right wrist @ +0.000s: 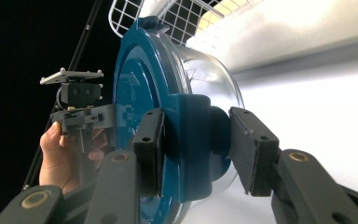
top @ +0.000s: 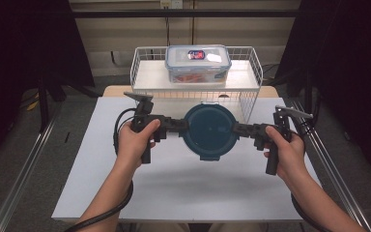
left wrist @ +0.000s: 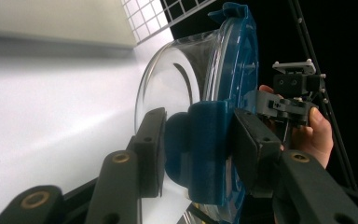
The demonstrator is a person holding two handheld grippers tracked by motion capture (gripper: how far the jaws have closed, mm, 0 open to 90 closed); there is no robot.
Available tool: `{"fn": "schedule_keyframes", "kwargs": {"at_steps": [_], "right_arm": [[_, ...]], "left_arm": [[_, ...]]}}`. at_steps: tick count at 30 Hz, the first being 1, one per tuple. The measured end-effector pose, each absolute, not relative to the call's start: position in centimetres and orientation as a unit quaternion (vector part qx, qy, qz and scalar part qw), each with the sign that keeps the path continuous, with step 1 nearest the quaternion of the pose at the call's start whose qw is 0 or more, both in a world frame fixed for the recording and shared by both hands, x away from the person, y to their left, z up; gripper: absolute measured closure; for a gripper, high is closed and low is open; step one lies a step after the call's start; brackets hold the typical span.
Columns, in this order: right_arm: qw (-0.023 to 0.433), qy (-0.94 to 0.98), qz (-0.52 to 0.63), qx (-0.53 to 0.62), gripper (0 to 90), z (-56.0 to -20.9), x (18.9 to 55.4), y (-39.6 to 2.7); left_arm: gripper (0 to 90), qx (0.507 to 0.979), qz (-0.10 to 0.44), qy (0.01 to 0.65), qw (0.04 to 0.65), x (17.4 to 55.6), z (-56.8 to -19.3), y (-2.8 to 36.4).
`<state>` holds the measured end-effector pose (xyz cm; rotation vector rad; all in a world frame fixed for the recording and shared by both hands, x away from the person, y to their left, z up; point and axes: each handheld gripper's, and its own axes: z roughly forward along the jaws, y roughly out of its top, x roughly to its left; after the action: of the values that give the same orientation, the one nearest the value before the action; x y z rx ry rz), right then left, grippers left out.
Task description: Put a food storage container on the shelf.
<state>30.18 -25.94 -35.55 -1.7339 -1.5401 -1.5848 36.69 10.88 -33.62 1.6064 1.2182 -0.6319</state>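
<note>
Both grippers have it — the left gripper [top: 181, 126] and the right gripper [top: 239, 129] are each clamped on a side clip of the round container [top: 208, 131], held level above the white table [top: 174, 183]. Wire basket [top: 249, 92] just behind — setting it down is, I'd judge, what's left.

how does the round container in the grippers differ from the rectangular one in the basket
The round container has a dark blue lid and is held above the table by both grippers; the rectangular container has a clear lid and rests in the wire basket. The round one looks empty; the rectangular one holds something orange. Both have clear bodies.
</note>
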Motion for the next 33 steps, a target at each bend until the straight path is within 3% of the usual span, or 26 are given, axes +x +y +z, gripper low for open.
{"fn": "schedule_keyframes", "kwargs": {"at_steps": [33], "right_arm": [[0.129,-0.538,-0.594,-0.585,57.0,-26.0,36.1,-24.6]], "left_arm": [[57.5,0.645,-0.232,0.496,0.533,42.1,-24.0,12.3]]}}
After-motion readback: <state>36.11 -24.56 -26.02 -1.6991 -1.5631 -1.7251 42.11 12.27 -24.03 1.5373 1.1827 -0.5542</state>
